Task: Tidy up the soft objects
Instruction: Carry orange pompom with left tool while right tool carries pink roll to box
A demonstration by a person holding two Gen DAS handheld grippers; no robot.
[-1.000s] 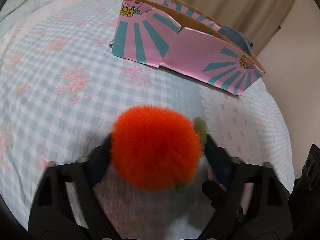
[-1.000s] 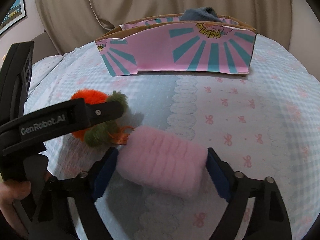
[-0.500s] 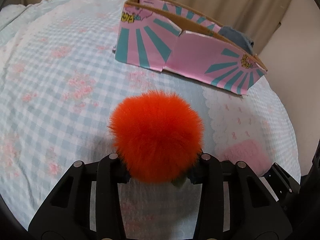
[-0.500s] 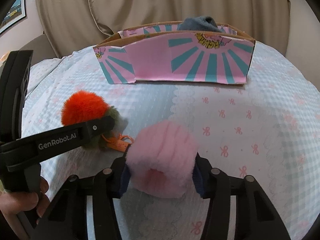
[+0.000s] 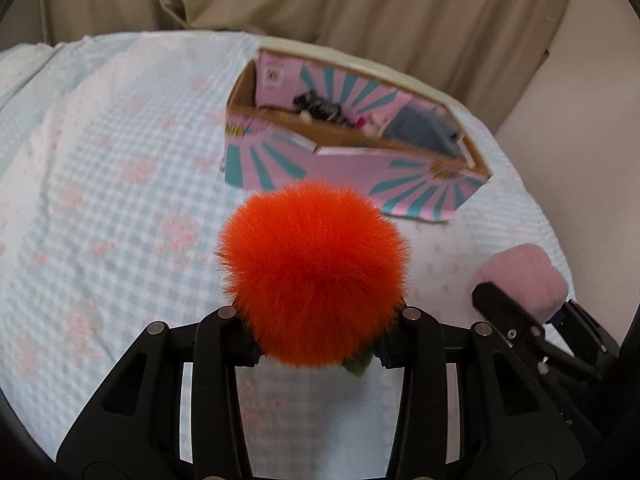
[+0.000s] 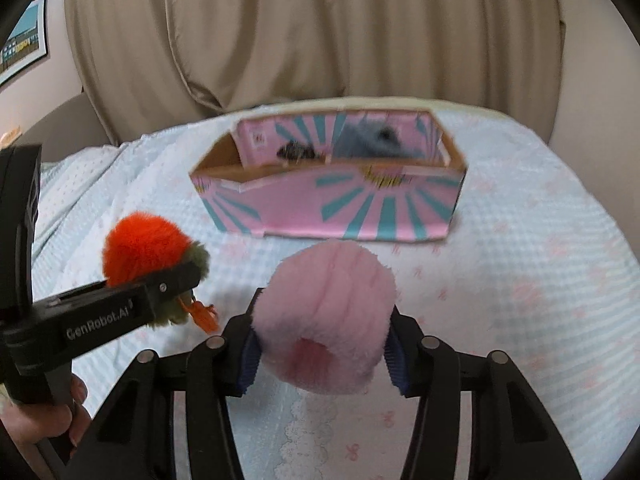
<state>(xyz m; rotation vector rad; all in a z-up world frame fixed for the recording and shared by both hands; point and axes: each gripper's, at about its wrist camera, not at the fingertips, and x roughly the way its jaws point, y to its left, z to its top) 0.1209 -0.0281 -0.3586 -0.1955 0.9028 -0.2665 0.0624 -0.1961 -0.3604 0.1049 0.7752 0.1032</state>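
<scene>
1. Left wrist view: left gripper [image 5: 316, 354] clamping an orange pompom [image 5: 314, 272], jaws drawn in against its sides, a bit of green fluff peeking out below.
2. Holding the pompom raised over the checked cloth [image 5: 120, 200], short of the box [image 5: 352, 168].
3. Box standing open on the cloth, pink with teal rays; holding a dark fuzzy item [image 5: 320, 108] near the middle and a grey-blue soft thing [image 5: 424, 130] at the right end, both blurred.
4. Right gripper [image 5: 532, 320] showing at the right edge, carrying a pink plush roll [image 5: 524, 276].
5. Right wrist view: right gripper [image 6: 322, 360] squeezing the roll [image 6: 326, 316], jaws narrowed onto its sides, hollow end facing the camera.
6. Hanging above the cloth [image 6: 540, 280], in front of the box [image 6: 336, 208].
7. Box containing the dark item [image 6: 296, 152] left of centre and the grey-blue thing [image 6: 372, 140] to its right.
8. Left gripper [image 6: 168, 292] reaching in from the left, gripping the pompom [image 6: 146, 246], an orange tag dangling beneath.
</scene>
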